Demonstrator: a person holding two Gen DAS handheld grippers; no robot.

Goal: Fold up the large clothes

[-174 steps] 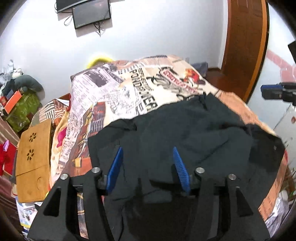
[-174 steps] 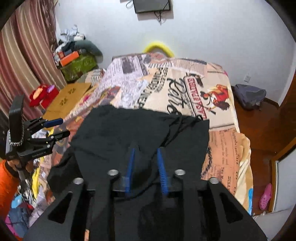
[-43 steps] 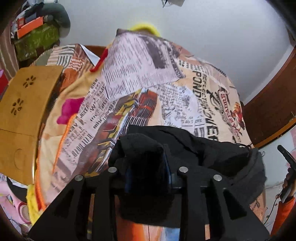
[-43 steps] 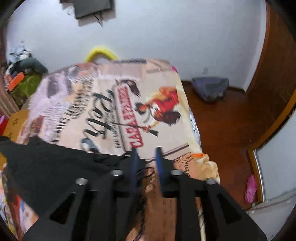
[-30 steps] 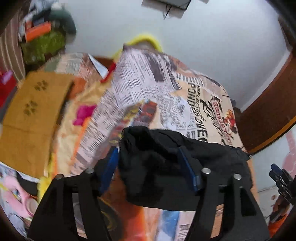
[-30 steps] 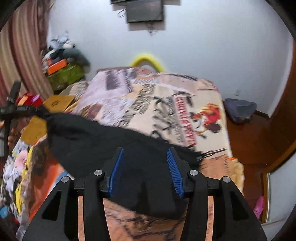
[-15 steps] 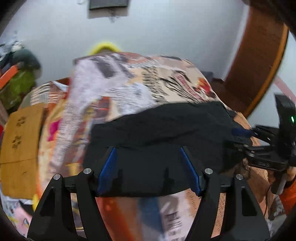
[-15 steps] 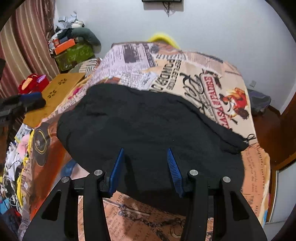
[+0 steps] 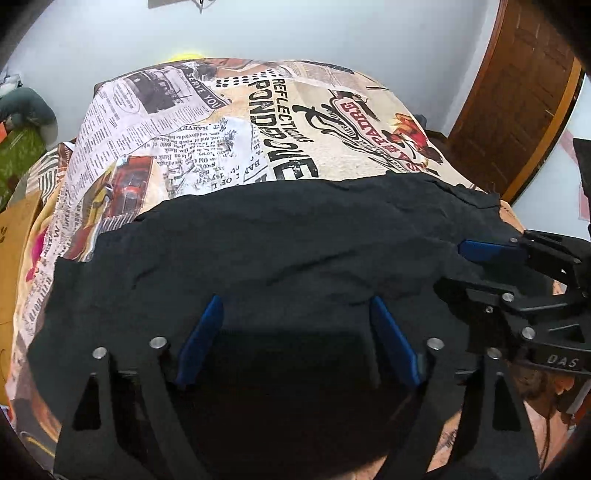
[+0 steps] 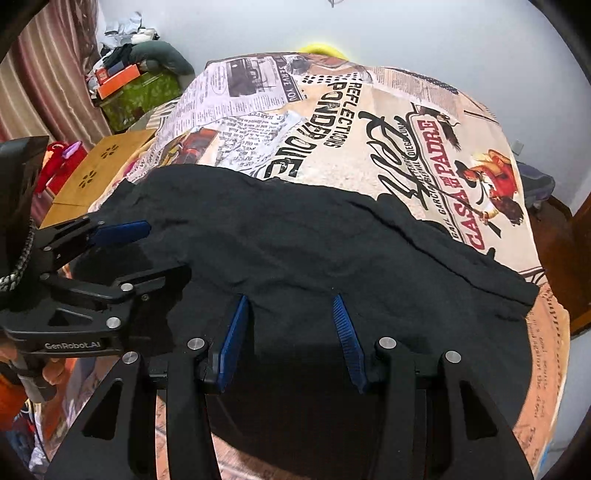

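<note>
The black garment point(image 9: 280, 251) is spread flat on the bed point(image 9: 229, 122) for folding, both the left gripper point(image 9: 295, 332) at 9 o'clock, its jaws just widened, and the right gripper point(image 10: 291, 336) at 3 o'clock being held open, nothing pinched.

A bed point(image 10: 424, 122) with a newsprint-patterned cover stands against a pale wall point(image 10: 406, 33).

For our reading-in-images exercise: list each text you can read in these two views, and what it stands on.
"REFLECTIONS": bedspread
"CASA PADRE": bedspread
"SERVE YOU": bedspread
"GenRobot.AI": left gripper
"DAS": right gripper, rest cut off
Newspaper columns on the bedspread: too small to read.
</note>
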